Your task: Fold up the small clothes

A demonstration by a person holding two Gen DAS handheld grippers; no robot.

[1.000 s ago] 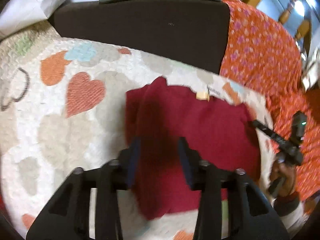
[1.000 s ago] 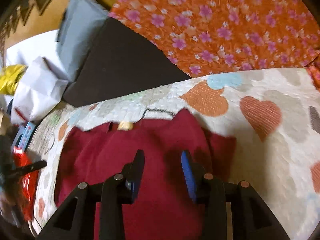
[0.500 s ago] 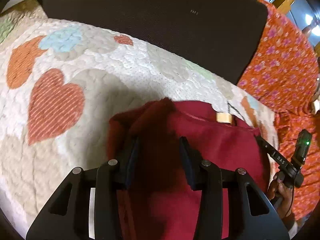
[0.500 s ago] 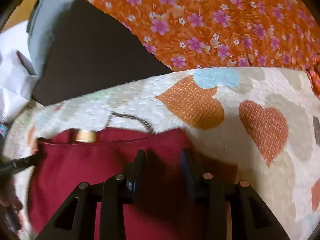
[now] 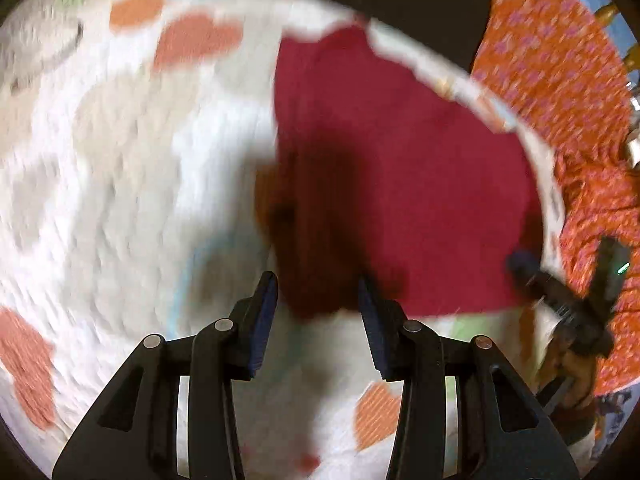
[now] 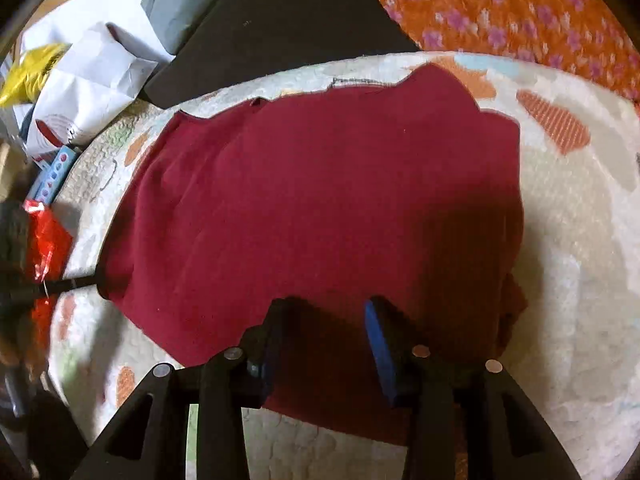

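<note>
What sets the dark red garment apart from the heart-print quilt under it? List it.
The dark red garment is plain; the quilt is white with orange, grey and blue hearts. The garment looks smooth; the quilt is puckered. The garment covers only part of the quilt. Both are cloth, spread out.

A dark red garment [image 6: 320, 208] lies spread flat, edges uneven, on a heart-patterned quilt [image 6: 580, 264].

One red garment [image 6: 320, 200], one heart quilt [image 6: 580, 280], two tools (both views).
</note>
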